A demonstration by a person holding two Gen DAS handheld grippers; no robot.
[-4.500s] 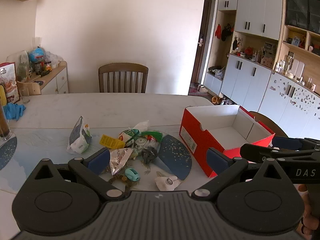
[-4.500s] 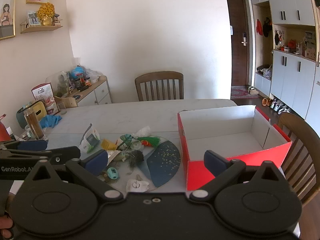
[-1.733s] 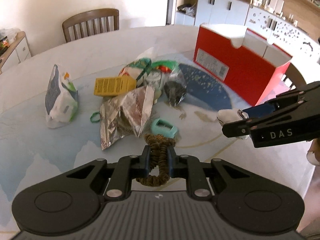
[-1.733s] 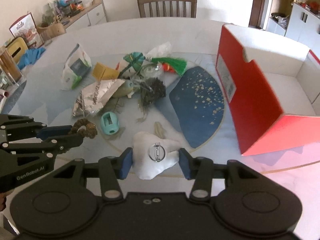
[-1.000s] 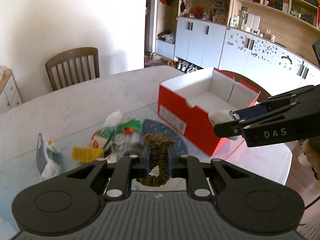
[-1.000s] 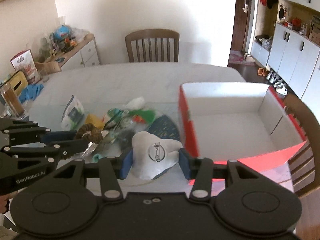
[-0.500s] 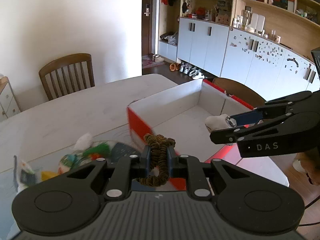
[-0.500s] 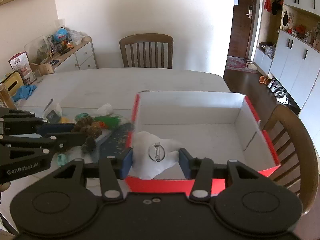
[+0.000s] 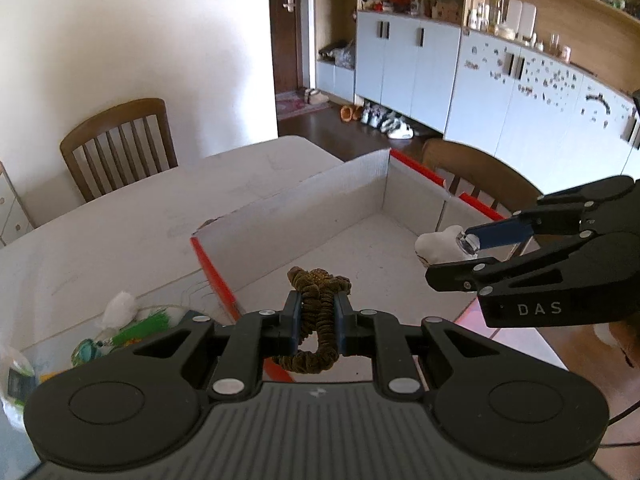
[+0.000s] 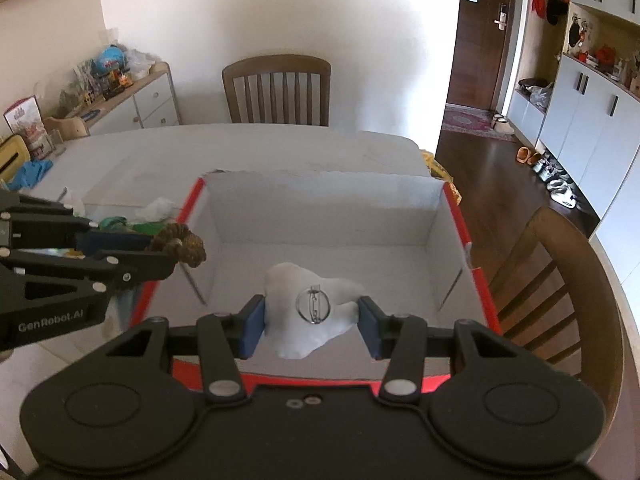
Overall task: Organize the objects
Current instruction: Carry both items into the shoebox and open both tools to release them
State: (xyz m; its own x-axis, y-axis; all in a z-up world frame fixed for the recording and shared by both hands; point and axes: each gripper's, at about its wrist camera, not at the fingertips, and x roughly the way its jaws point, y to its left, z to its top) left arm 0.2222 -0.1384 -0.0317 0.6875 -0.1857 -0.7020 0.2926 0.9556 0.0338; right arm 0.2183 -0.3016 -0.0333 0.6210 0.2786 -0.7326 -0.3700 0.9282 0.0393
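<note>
I am pinching the brown scrunchie [image 9: 319, 286] in my left gripper [image 9: 317, 312] and the white pouch [image 10: 311, 308] in my right gripper [image 10: 311, 322]. I am holding both above the empty red box [image 10: 456, 216], so letting go should drop them inside.

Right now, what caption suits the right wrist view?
Right gripper holds a white pouch above the red box.

Home dining room: wooden chairs [image 10: 277, 90] at worktop [image 10: 248, 148], wall cabinets [image 9: 408, 76], shoes [image 9: 384, 122] by door [image 9: 286, 28].
</note>
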